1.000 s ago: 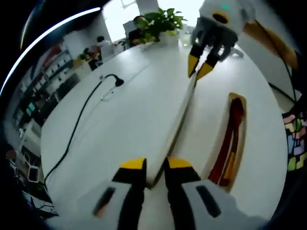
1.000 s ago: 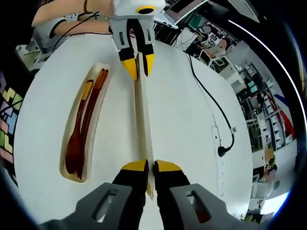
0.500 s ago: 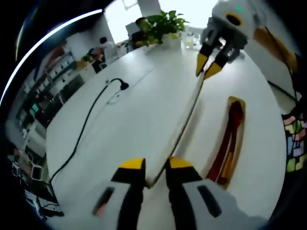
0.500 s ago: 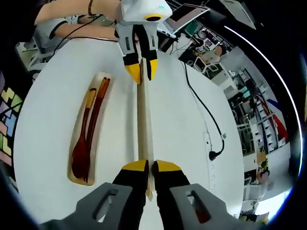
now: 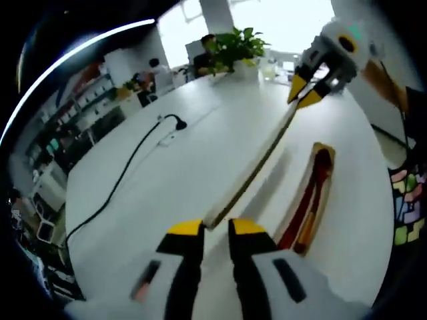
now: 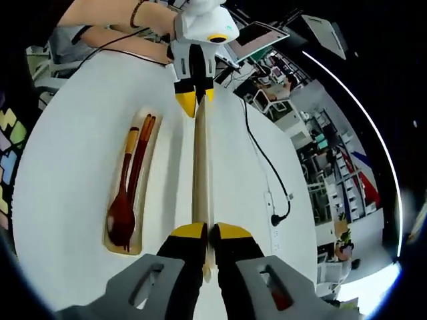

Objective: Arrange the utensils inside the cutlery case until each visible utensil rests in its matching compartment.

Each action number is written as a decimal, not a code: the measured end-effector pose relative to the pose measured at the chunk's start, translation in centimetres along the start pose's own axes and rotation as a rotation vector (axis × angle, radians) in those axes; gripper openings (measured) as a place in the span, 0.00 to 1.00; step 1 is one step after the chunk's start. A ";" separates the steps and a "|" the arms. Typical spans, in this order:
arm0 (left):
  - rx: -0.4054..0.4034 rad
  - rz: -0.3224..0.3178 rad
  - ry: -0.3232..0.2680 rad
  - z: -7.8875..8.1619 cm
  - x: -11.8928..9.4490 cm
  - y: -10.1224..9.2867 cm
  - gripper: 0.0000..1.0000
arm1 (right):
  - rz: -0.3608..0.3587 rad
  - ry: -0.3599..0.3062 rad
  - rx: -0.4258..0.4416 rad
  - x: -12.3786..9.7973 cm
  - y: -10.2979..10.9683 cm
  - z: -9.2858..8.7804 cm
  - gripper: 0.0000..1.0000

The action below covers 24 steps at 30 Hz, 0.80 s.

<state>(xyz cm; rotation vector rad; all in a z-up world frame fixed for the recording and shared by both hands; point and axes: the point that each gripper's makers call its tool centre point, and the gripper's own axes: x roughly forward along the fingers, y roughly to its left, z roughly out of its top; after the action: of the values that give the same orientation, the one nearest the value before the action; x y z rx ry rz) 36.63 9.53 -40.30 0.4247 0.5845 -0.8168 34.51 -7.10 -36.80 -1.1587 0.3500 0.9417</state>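
A long pale wooden case lid [image 5: 257,167] hangs edge-up above the white table [image 5: 180,180], held at both ends. My left gripper [image 5: 215,228] is shut on its near end and my right gripper [image 5: 305,93] on the far end. In the right gripper view the lid [image 6: 200,167] runs from my right gripper [image 6: 208,232] up to my left gripper [image 6: 194,101]. The open cutlery case tray [image 6: 151,153] lies on the table to the lid's left. It holds a dark red-brown spoon [image 6: 122,212] and chopsticks [image 6: 141,159]. The tray [image 5: 322,195] lies to the right in the left gripper view.
A black cable [image 5: 123,175] with a plug crosses the table left of the lid. The same cable [image 6: 261,155] ends at a white power strip [image 6: 270,202]. A potted plant [image 5: 235,43] stands at the table's far end. A person's arm [image 6: 110,15] reaches behind the left gripper.
Both grippers have risen with the lid, which now hangs higher over the table and casts a shadow beside the tray. The tray and its utensils have stayed put.
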 end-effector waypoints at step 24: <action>-0.259 -0.019 -0.112 -3.2 -2.0 -2.0 0.08 | -0.144 -0.052 -0.110 -1.7 4.2 2.5 0.03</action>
<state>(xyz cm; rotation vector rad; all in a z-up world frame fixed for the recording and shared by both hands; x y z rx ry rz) 33.00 11.23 -41.79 0.1364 0.5817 -0.7661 29.69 -5.27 -37.27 -1.2402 0.1723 0.8715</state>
